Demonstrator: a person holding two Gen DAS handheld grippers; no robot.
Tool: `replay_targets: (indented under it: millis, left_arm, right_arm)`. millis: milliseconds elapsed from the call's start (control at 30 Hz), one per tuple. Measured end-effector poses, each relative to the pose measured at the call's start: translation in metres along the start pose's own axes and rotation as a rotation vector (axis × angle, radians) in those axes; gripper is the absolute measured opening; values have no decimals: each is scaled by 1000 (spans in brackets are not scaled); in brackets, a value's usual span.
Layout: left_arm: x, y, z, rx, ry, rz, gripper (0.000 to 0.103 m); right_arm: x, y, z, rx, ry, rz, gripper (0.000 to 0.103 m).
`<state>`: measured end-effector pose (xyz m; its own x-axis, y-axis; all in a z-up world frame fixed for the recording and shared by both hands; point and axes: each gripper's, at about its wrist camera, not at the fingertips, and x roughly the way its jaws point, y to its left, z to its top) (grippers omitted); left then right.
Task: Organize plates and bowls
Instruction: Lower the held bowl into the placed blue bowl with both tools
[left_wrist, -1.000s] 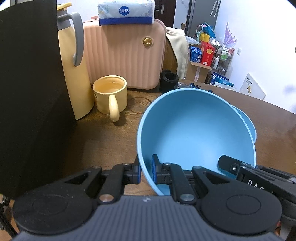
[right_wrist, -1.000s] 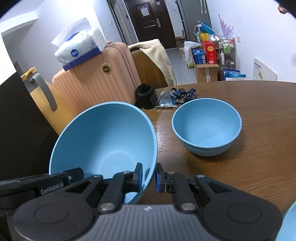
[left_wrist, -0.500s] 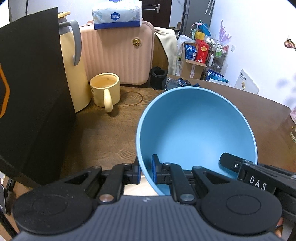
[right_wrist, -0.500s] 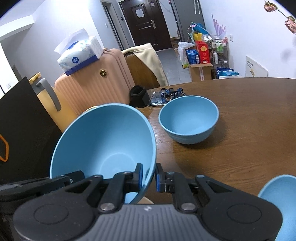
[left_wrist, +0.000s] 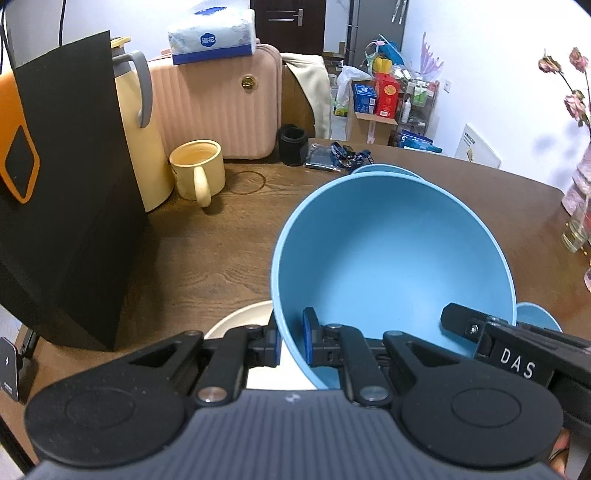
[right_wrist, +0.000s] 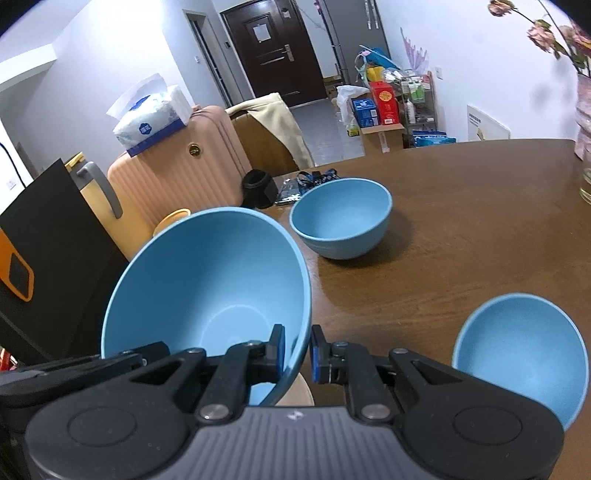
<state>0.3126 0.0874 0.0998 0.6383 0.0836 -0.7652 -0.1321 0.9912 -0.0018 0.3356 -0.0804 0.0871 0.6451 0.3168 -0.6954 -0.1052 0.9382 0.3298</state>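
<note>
While you hold the large blue bowl (left_wrist: 391, 258) off the wooden table (left_wrist: 207, 251), both grippers pinch its rim from opposite sides: your left gripper (left_wrist: 290, 341) has one pad inside and one outside the near left edge, and your right gripper (right_wrist: 297, 349) clamps the opposite edge the same way, jaws narrow on the thin wall. A cream plate (left_wrist: 240, 321) lies on the table just under the bowl's near edge. Beyond it a second blue bowl (right_wrist: 341, 221) sits upright on the table, well apart, and a third blue bowl (right_wrist: 521, 354) shows at your lower right. At the left stand a cream mug (left_wrist: 197, 170), a yellow thermos (left_wrist: 144, 133) and a black bag (left_wrist: 70, 192).
</note>
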Motion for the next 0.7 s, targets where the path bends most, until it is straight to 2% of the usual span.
replay_targets:
  millis: [267, 700]
  left_arm:
    - [-15, -16, -19, 25, 6, 0, 12]
    - [-30, -55, -42, 74, 13, -14, 12]
  right_arm:
    - [-21, -16, -21, 16, -3, -11, 13]
    - [-47, -49, -37, 53, -19, -33, 13]
